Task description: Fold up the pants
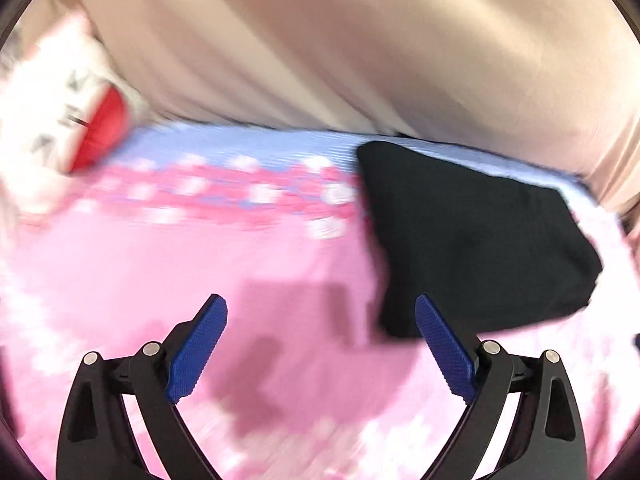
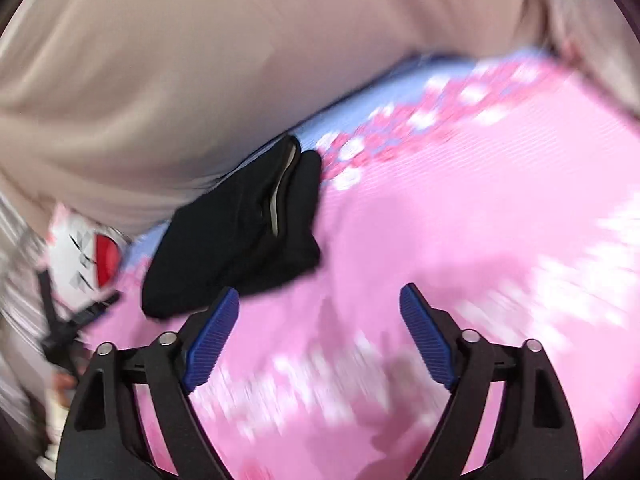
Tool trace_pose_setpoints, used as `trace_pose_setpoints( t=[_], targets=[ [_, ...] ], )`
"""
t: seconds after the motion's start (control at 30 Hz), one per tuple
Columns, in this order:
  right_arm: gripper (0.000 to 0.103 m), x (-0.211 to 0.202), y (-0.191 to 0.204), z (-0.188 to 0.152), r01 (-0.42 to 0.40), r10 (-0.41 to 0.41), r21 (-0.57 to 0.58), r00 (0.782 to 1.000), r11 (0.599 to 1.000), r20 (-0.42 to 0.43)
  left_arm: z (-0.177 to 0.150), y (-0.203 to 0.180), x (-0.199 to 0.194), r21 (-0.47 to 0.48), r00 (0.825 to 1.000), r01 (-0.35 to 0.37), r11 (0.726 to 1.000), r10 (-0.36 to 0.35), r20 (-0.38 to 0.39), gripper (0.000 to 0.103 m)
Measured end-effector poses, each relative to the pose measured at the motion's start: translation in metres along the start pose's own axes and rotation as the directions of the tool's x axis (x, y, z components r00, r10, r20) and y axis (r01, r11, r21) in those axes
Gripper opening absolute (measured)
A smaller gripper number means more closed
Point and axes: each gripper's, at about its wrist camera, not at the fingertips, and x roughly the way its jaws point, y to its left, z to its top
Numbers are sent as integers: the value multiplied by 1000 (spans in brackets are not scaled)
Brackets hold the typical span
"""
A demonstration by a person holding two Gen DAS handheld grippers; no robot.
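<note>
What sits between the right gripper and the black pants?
Nothing: only bare pink bedspread separates the open right gripper from the folded black pants, seen in the right wrist view. Its left blue pad nearly overlaps the pants' edge.

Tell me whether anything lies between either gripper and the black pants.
Nothing visible does. Only bare pink bedspread separates the open left gripper and open right gripper from the black pants. The white plush sits off to the side.
</note>
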Motion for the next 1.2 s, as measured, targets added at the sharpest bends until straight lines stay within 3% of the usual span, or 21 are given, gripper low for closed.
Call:
trace_pose_setpoints(
  t=[0.07,0.13,0.3,0.53,0.67,1.03,1.2],
  targets=[
    [91,-22,14,-19,34,-33,-39,999,999,35,-17,-9,-32,35,996,-77,996,75,39,94],
    [94,-38,31,-37,58,-54,-90,997,994,49,-34,-18,-57,57,992,-109,992,105,73,94],
    [96,-52,66,-64,37,-32,-160,999,986,38,-64,-45,-89,65,998,-22,998,18,60,95],
    [96,-58,93,-74,18,-10,-187,999,982,44,-96,-84,-113,115,994,-35,993,22,111,95],
    [96,-57,100,-62,34,-22,-178,997,983,73,-92,-94,-117,130,993,-2,992,-13,114,95],
    [97,-50,125,-18,103,-62,-221,980,970,187,-60,-112,-106,147,987,-20,989,-4,159,95],
    [97,-34,125,-8,120,-80,-209,978,971,192,-38,-119,-93,142,987,1,990,-23,158,95]
  ],
)
